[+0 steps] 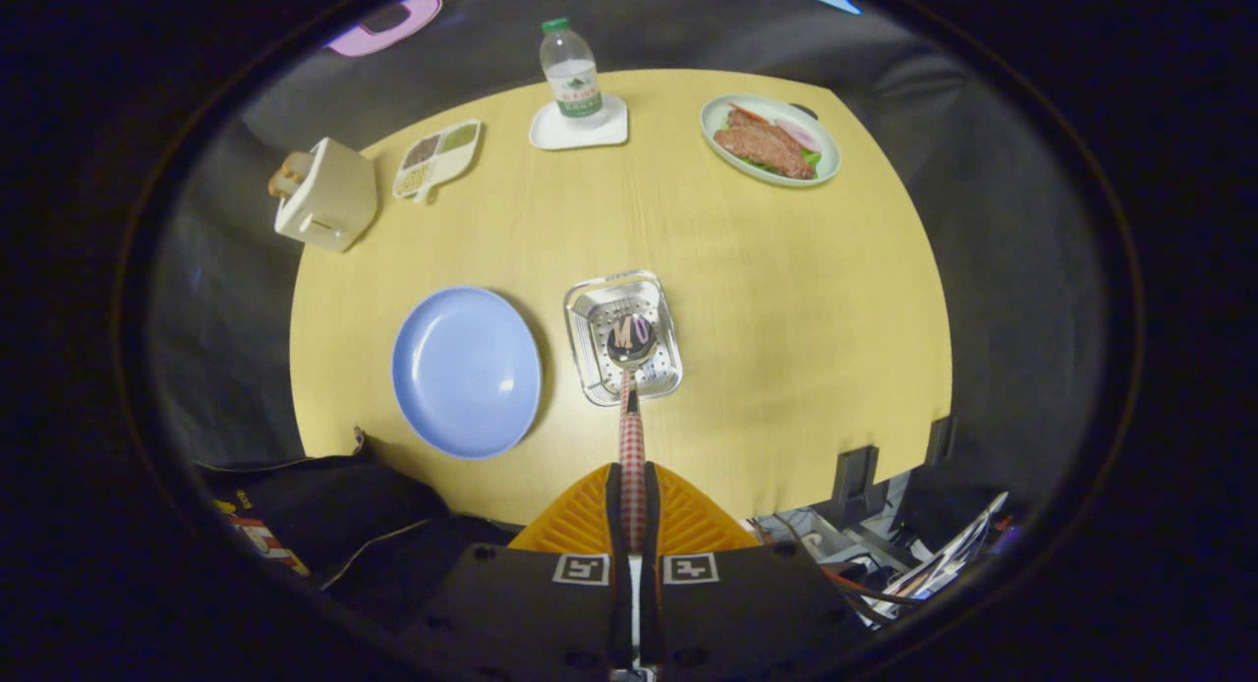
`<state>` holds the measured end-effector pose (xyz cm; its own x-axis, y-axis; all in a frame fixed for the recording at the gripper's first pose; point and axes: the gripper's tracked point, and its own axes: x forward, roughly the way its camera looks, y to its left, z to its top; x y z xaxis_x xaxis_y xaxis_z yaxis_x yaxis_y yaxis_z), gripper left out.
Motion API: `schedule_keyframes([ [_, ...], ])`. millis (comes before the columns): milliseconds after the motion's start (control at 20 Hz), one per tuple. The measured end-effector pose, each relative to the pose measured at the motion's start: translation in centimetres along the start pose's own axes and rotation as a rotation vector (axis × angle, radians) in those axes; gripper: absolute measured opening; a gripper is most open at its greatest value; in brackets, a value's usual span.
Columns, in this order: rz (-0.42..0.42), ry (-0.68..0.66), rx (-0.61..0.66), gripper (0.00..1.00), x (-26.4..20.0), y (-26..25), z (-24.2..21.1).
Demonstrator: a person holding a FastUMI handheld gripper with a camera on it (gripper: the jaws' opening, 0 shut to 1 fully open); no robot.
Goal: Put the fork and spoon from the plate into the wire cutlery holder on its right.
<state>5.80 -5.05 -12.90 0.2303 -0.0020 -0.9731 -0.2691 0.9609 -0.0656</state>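
Your gripper (632, 505) is closed down to a narrow slot, both orange fingers (688, 520) pressing on the checked red-and-white handle of the spoon (631, 407). The handle runs straight out ahead of the fingers and the spoon's shiny bowl hangs over the open mouth of the wire cutlery holder (623, 336), which stands on the surface (767, 299) just beyond the fingertips. Whether the bowl is already below the rim or merely above it, you cannot tell from this angle.

To the left of the holder, close beside it, the blue plate (466, 370) lies bare: no fork and no spoon on it. So both pieces have left the plate. The fork I cannot make out; the spoon's bowl and the glare off the metal cover much of the holder's inside, so it may well be in there, but that is a judgement, not something seen.

By that reading you are on the last step: the spoon still needs lowering into the holder and letting go.

Farther off stand a toaster (327, 193), a divided dish (437, 158), a water bottle (571, 71) on a white coaster and a plate of food (771, 140), all well apart from your work.
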Motion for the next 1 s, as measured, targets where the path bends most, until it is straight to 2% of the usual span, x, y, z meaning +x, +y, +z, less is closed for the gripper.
schedule_keyframes([
  [300,0.004,0.102,-0.023,0.06,1.8,0.2,1.5],
  [650,-0.007,0.119,-0.032,0.06,2.9,0.7,2.9],
  [800,0.028,0.098,-0.014,0.10,2.8,1.5,3.5],
  [1000,0.051,0.021,0.016,0.23,2.2,1.6,4.5],
])
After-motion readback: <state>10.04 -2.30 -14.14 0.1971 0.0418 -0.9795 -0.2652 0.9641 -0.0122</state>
